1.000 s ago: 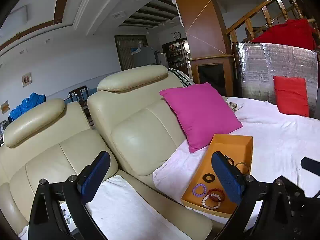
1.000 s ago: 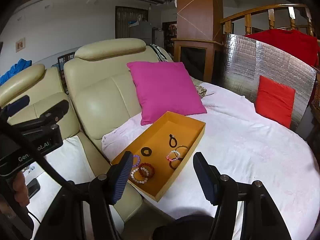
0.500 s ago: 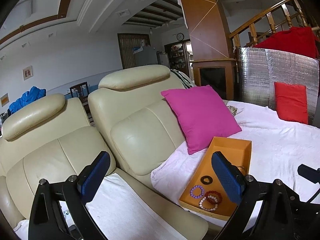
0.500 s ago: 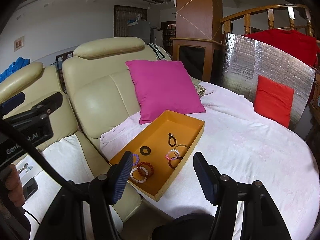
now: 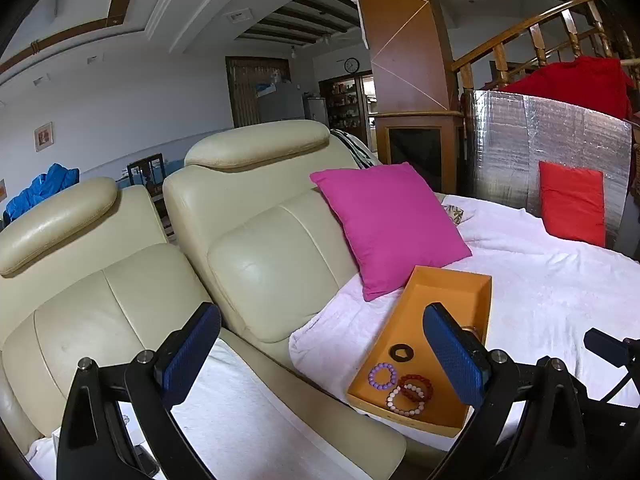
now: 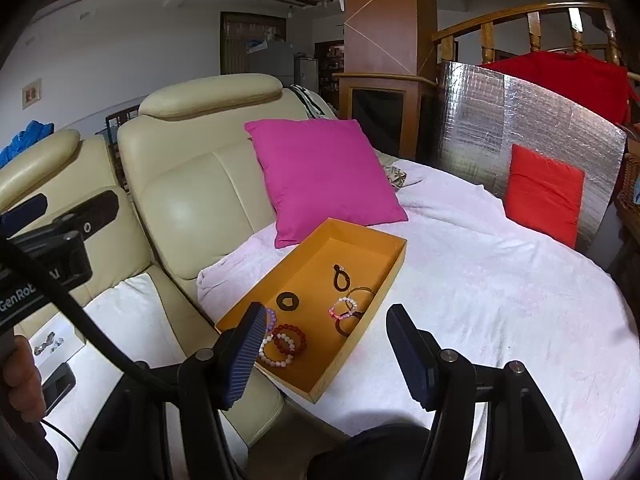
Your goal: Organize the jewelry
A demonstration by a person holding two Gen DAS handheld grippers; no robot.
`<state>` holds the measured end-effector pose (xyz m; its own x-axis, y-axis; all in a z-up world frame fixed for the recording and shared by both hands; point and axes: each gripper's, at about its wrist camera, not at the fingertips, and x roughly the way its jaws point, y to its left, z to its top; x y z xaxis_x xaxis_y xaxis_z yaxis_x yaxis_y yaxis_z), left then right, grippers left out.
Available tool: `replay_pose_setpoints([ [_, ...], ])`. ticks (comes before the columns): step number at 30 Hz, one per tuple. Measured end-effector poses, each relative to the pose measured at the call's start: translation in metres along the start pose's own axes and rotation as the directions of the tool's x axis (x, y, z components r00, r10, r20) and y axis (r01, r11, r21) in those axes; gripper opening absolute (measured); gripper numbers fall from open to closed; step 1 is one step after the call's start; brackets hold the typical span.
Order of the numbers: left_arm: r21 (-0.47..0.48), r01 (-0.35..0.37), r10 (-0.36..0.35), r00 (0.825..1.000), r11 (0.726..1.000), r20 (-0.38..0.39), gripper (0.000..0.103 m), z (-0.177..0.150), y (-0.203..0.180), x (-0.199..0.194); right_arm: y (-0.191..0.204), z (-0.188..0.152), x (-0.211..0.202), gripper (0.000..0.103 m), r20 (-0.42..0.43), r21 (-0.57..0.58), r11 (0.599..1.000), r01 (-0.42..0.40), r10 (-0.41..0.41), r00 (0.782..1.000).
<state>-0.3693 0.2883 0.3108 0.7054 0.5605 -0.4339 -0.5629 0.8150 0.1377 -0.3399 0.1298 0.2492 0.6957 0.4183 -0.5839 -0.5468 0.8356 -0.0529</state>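
Both grippers, left gripper (image 5: 320,360) and right gripper (image 6: 328,356), hover with jaws apart and empty. The bracelets (image 6: 282,344) lie in the orange tray (image 6: 316,390) on the white cloth (image 6: 480,280), within reach for picking.

Tray (image 6: 362,236) lay on the cloth-covered round surface (image 6: 500,300), bracelets (image 6: 286,344) in its near end, cushion (image 6: 320,172) behind it, sofa (image 6: 188,200) to its left.

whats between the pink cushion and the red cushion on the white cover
Only bare white cover lies between the pink cushion and the red cushion, seen in the right wrist view; the orange tray sits nearer the camera.
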Motion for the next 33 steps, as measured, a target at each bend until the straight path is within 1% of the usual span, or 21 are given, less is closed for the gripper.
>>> replay_pose_setpoints([
  [9,0.000,0.005,-0.005,1.000,1.000,-0.019,0.101,-0.003,-0.001,0.016,-0.005,-0.003,0.011,0.066,-0.011,0.027,0.999,0.018,-0.018,1.000],
  [19,0.000,0.033,-0.033,0.999,0.999,-0.034,0.101,-0.007,-0.003,0.036,-0.006,-0.003,0.029,0.066,-0.034,0.031,0.999,0.031,-0.030,0.999],
  [26,0.000,0.029,-0.029,0.998,1.000,-0.052,0.101,-0.008,-0.005,0.050,-0.006,-0.004,0.048,0.066,-0.062,0.030,0.999,0.026,-0.024,0.998],
  [33,-0.008,0.007,-0.007,0.998,1.000,-0.070,0.101,-0.008,-0.006,0.061,-0.007,-0.001,0.063,0.066,-0.076,0.020,1.000,0.017,-0.016,0.997],
])
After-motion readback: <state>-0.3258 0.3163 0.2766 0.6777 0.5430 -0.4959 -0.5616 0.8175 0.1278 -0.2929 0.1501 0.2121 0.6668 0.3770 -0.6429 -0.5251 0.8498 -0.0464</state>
